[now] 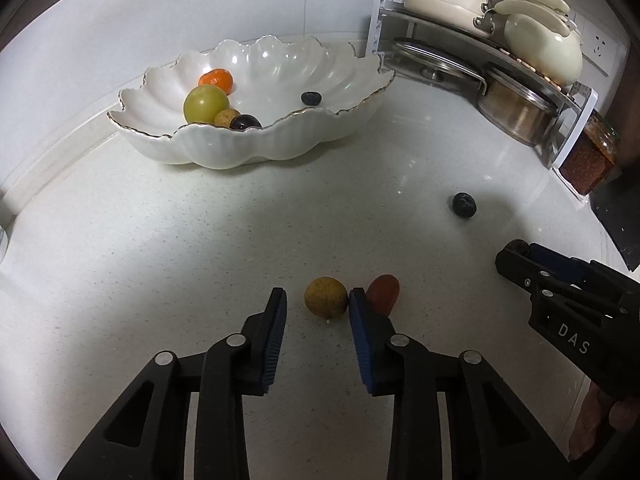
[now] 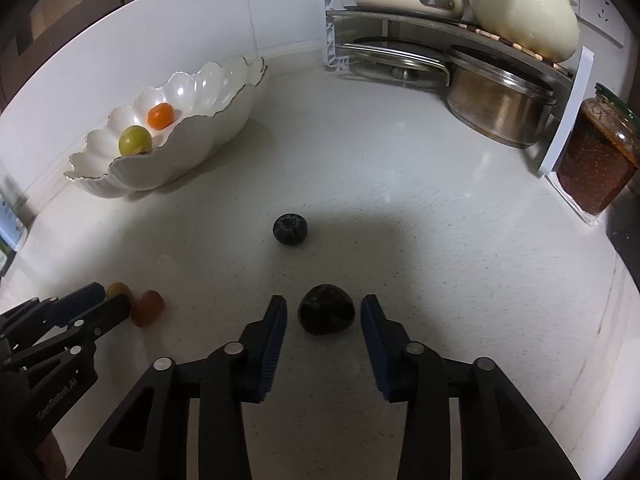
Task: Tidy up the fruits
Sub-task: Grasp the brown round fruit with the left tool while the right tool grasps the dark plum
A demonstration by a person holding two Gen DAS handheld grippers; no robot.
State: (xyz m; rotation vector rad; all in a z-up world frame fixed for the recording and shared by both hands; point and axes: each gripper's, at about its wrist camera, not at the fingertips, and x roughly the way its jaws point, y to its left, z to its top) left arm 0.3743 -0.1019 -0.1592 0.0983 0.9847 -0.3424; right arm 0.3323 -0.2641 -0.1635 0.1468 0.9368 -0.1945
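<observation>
White speckled desk (image 1: 160,240). Resting directly on it: scalloped bowl (image 1: 280,140), blueberry (image 1: 464,205), tan fruit (image 1: 325,296), red fruit (image 1: 385,287), dark fruit (image 2: 326,309), pot rack (image 1: 576,128), jar (image 2: 596,160).

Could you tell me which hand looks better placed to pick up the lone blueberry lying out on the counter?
Right, probably. The blueberry lies straight ahead of the right gripper, just past the dark fruit between its jaws; from the left gripper it sits far off to the side.

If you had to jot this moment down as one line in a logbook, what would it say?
left gripper: open around tan fruit | right gripper: open around dark fruit | blueberry: loose on counter | bowl: five fruits
</observation>
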